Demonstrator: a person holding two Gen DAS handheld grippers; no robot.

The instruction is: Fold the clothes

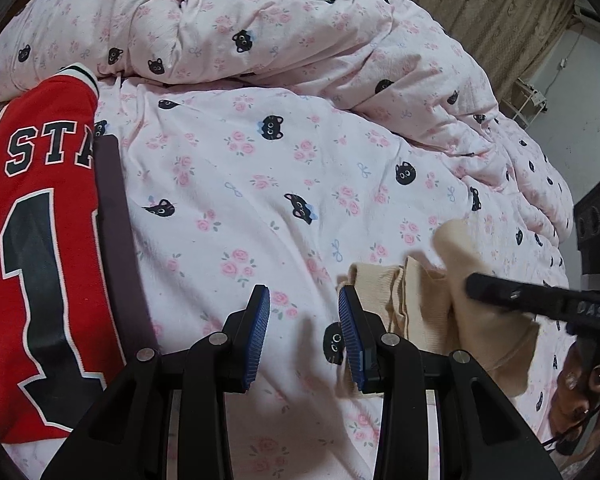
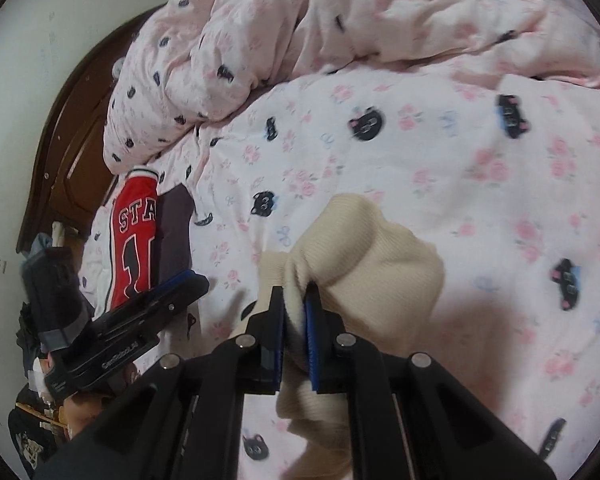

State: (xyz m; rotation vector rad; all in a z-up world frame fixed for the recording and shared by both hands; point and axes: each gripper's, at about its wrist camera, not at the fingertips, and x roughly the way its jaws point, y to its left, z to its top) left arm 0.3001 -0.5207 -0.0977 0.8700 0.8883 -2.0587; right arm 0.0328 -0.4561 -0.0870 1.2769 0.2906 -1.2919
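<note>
Even indoor light, fisheye edges, slight blur

Clothes on the bed

On the bed sheet [image 1: 284, 168], the jersey [image 1: 40, 240] lies far left of the sweater [image 2: 372, 248]. A dark folded cloth [image 1: 116, 240] lies right beside the jersey. The bunched quilt [image 1: 260, 28] lies behind them.

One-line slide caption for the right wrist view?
Right gripper clamps a bunched cream knit garment above the cat-print bedspread; red jersey lies folded at left.

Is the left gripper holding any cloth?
No, the left gripper is open, its fingers bare above the bedsheet.
</note>
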